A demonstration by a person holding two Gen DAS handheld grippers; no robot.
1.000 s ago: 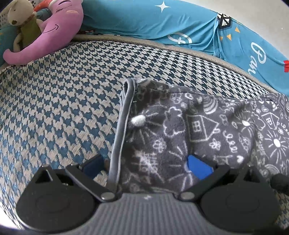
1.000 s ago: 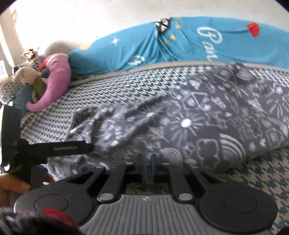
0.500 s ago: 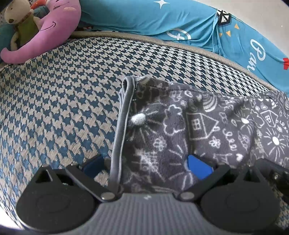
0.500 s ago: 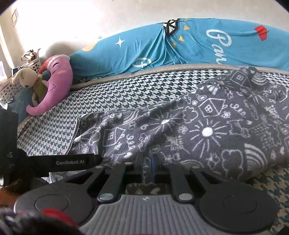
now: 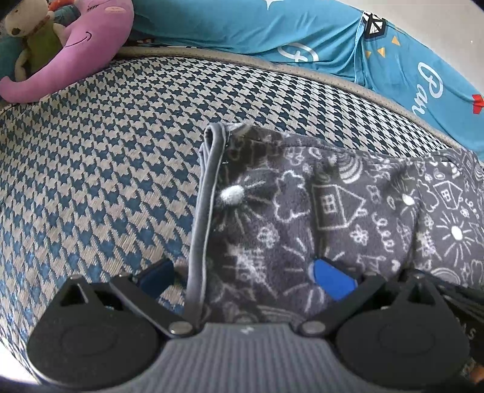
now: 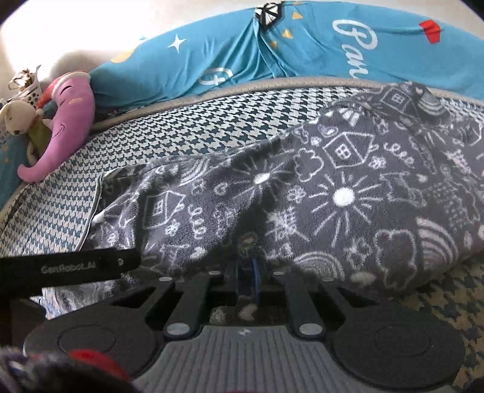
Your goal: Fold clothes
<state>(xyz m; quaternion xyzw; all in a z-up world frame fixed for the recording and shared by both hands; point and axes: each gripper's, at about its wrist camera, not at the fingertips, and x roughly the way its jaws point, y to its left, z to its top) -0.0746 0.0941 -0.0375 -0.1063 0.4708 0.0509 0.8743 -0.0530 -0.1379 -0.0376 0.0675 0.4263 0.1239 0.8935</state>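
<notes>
A grey fleece garment (image 5: 317,217) printed with white doodles lies on my houndstooth bed (image 5: 106,151), its piped hem toward the bed's left side. My left tongs (image 5: 242,278) are spread wide over the hem. My right tongs (image 6: 248,272) are pressed together, pinching the fleece. A purple plush (image 6: 69,121) sits at the far left corner.

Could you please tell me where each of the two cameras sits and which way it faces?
Left wrist: sits on the left gripper, low over the blue-and-beige houndstooth mattress, facing the dark grey doodle-print fleece garment; its open blue-padded fingers show.
Right wrist: sits on the right gripper, shut on that garment; the left gripper's black body shows.
Both share the garment, mattress, purple plush toy and teal printed bedding.
</notes>
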